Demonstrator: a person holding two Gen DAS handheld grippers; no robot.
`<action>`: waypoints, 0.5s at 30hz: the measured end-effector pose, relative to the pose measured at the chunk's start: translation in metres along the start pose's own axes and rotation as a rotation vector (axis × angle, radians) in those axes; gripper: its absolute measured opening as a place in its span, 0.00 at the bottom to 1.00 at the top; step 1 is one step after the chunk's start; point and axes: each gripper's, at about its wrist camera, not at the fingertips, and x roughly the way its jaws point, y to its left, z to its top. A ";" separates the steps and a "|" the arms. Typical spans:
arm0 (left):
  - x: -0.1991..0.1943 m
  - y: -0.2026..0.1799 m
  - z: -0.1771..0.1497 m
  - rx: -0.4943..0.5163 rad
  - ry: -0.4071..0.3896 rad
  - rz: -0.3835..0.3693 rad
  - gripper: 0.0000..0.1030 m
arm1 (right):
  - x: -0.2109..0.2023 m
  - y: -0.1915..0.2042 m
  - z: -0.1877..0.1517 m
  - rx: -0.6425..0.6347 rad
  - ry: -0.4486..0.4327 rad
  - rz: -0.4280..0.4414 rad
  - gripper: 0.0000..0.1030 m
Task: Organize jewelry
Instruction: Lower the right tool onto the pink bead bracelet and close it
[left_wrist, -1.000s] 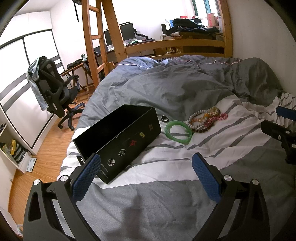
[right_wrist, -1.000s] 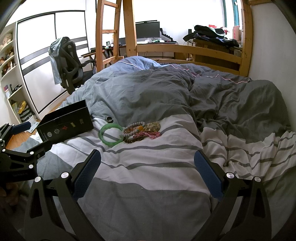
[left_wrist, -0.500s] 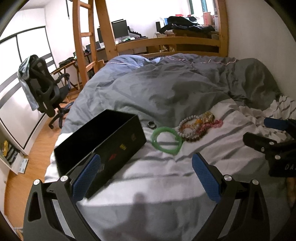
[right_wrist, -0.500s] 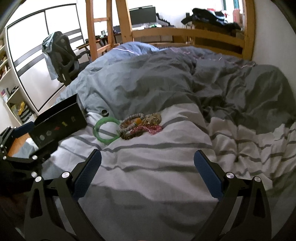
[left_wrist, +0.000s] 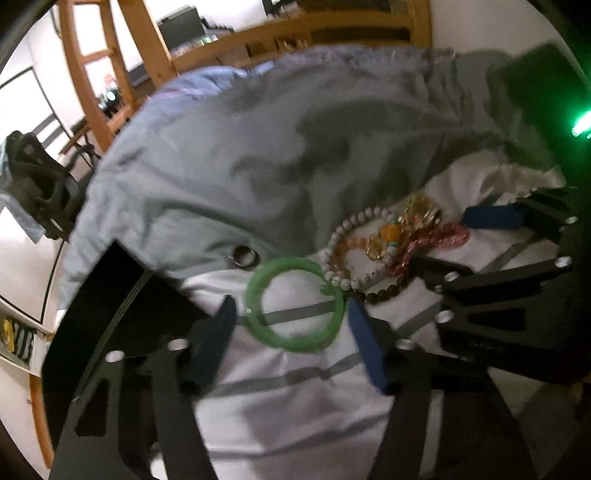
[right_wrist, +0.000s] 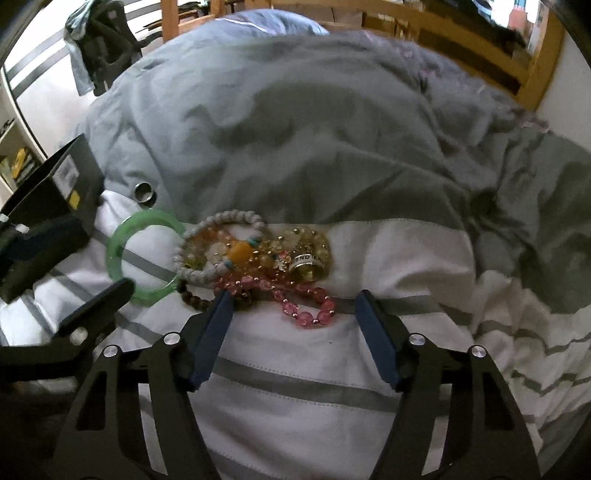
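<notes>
At the far left, a black box (left_wrist: 110, 306) is sitting open-topped on the bed (right_wrist: 332, 350), its inside too dark to show whether anything is lying in it; the right wrist view is catching only its corner (right_wrist: 55, 192). Just right of the box, a small metal ring (left_wrist: 243, 256) is lying on the grey duvet (left_wrist: 258, 147), apart from the other pieces. Next, the green bangle (left_wrist: 295, 302) is lying flat on the white striped sheet, and the left tool (left_wrist: 291, 314) is hovering over it with its blue pads flanking the bangle on either side; the jaws have just been closing in, yet the pads are not visibly pressing on the bangle, so the tool is still released. The bangle's right edge is touching a white bead bracelet (right_wrist: 218, 251), which is part of a tangled heap of beaded bracelets (right_wrist: 258, 258) with amber, yellow and brown beads. A pink bead bracelet (right_wrist: 306, 306) is trailing out of the heap toward the right tool (right_wrist: 293, 306), whose jaws have likewise just been narrowing; its pads are standing on either side of the pink strand without touching it, gripping nothing. All the jewelry is resting on the bed, outside the box.
</notes>
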 end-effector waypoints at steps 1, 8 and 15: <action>0.010 0.001 0.002 -0.005 0.032 -0.017 0.46 | 0.002 -0.002 0.001 0.013 0.004 0.020 0.62; 0.036 0.023 -0.001 -0.125 0.148 -0.142 0.08 | -0.007 -0.014 -0.007 0.071 -0.037 0.066 0.16; 0.013 0.044 -0.011 -0.208 0.086 -0.215 0.02 | -0.050 -0.022 -0.016 0.105 -0.239 0.100 0.16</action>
